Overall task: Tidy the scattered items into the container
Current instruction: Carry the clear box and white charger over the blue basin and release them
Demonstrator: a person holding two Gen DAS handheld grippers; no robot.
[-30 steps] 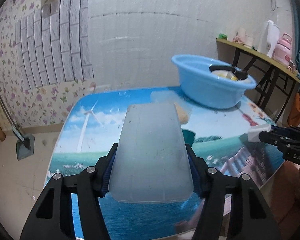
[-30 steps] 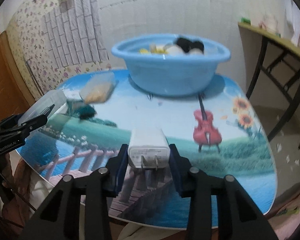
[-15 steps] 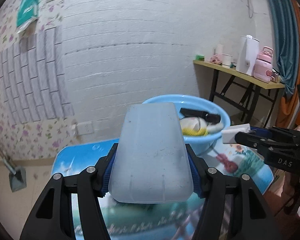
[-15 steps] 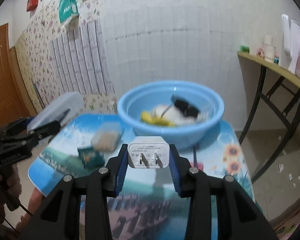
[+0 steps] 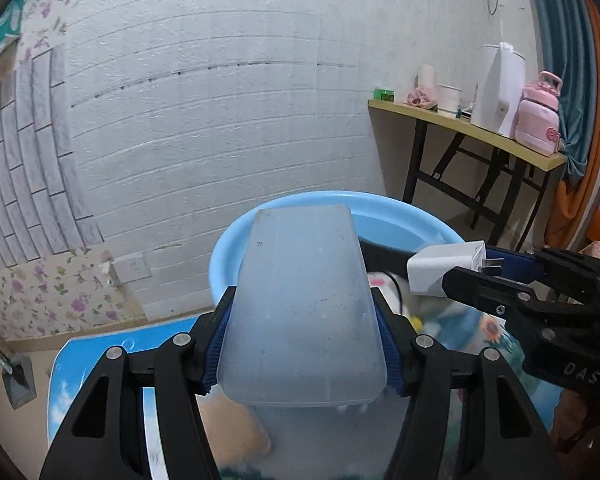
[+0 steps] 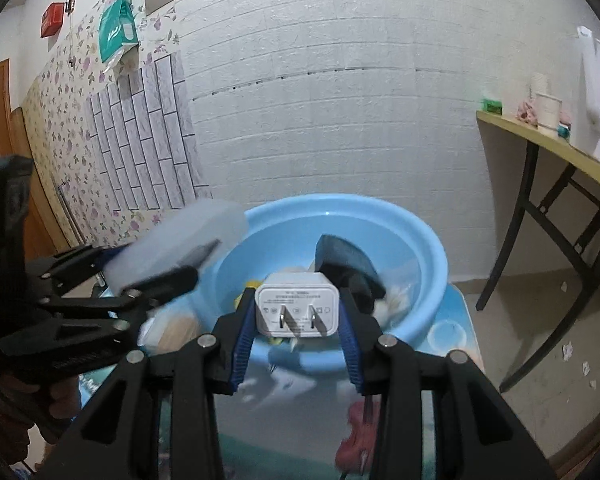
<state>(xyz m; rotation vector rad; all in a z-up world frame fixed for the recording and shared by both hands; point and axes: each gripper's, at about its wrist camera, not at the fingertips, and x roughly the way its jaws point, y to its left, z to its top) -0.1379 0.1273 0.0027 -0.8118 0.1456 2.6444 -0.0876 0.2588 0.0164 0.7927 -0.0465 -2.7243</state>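
Both tongs angled down at basin [image 6: 420,248]: left tongs [image 5: 304,344] clamp box [image 5: 300,300]; right tongs [image 6: 296,320] clamp charger [image 6: 296,304], prongs toward camera.

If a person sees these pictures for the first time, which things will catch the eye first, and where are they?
The eye goes first to the frosted plastic box, clamped in the left gripper and filling the middle of the left wrist view. Next comes the white charger plug, prongs toward the camera, pinched in the right gripper. Behind both sits the blue basin on the picture-printed table, already holding several items.
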